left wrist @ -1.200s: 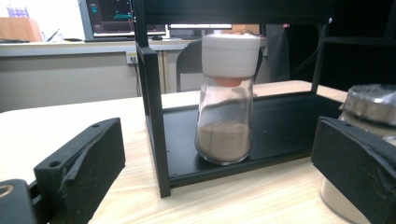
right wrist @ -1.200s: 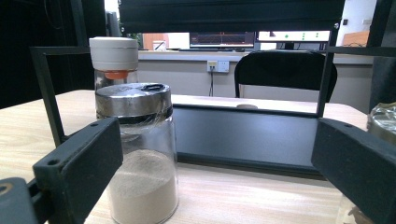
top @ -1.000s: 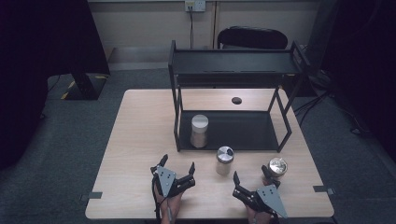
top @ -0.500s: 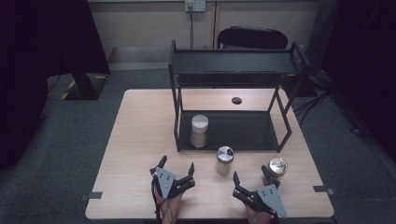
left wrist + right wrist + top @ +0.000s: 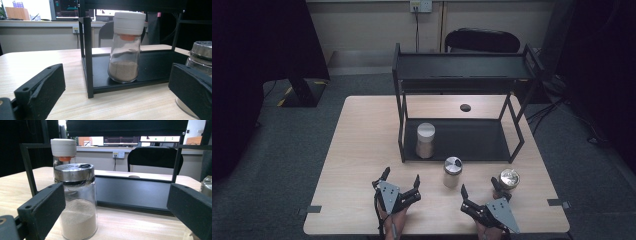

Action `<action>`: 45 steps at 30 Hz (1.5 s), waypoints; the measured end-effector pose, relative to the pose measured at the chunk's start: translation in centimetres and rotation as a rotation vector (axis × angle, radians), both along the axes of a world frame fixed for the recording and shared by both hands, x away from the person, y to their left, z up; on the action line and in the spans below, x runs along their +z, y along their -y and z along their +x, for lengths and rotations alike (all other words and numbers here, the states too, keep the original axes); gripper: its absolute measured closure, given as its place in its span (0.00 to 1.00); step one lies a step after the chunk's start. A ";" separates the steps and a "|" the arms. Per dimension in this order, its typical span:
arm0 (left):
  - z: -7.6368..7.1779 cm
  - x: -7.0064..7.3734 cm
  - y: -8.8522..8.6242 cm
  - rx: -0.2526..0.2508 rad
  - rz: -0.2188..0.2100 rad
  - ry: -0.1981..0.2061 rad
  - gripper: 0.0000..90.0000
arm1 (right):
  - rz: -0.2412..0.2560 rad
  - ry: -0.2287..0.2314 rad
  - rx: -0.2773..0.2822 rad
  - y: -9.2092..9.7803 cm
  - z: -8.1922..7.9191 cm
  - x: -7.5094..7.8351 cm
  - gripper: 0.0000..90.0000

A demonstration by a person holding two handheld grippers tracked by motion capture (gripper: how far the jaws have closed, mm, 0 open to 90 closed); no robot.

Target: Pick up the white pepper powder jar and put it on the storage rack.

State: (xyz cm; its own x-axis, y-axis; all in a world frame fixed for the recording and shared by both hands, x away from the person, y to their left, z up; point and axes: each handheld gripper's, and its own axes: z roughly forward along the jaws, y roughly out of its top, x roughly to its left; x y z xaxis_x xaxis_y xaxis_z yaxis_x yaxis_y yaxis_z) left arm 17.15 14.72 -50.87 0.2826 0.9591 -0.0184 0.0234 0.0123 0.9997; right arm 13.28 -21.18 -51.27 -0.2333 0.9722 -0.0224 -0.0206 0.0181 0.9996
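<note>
A black two-shelf rack (image 5: 462, 70) stands on the light wooden table (image 5: 362, 135). On its lower shelf sits a white-lidded glass jar (image 5: 425, 140) holding brown powder (image 5: 123, 71). A metal-capped shaker jar (image 5: 452, 172) stands on the table just in front of the rack, close before my right gripper's jaws (image 5: 78, 202). Another metal-lidded jar (image 5: 509, 179) stands at the right, beside my right gripper (image 5: 479, 186). My left gripper (image 5: 400, 176) rests near the table's front edge. Both grippers are open and hold nothing.
A small dark disc (image 5: 465, 107) lies on the table behind the rack. A black chair (image 5: 482, 40) stands beyond the table. The rack's front left post (image 5: 88, 55) rises straight ahead of the left gripper.
</note>
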 end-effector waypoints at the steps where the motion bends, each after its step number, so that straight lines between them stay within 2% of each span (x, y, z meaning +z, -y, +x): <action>1: 0.0 0.0 0.0 0.000 0.004 0.001 0.00 | -0.001 -0.003 0.001 0.0 0.0 0.1 0.01; 12: -0.1 -0.1 0.1 0.000 0.010 0.007 0.00 | 0.005 0.004 0.025 0.3 0.0 0.7 0.01; 16: 0.0 0.0 0.0 -0.006 0.009 0.005 0.00 | 0.009 0.019 0.030 0.2 0.0 1.1 0.01; 20: 0.1 0.0 -0.2 -0.019 0.006 0.003 0.01 | -0.015 0.047 0.055 0.1 0.2 1.4 0.01; 24: 0.1 0.0 -0.2 -0.022 0.007 0.000 0.02 | -0.009 0.026 0.097 0.3 0.6 2.1 0.02; 28: 0.1 0.0 -0.2 -0.019 0.007 0.001 0.01 | -0.020 0.039 0.101 0.0 0.7 2.2 0.01; 37: 0.0 0.0 -0.1 -0.016 0.010 0.002 0.00 | -0.042 0.008 0.106 -0.1 1.1 3.2 0.00; 45: 0.0 0.0 -0.1 -0.016 0.014 0.005 0.00 | -0.047 0.022 0.114 -0.6 1.5 3.7 0.00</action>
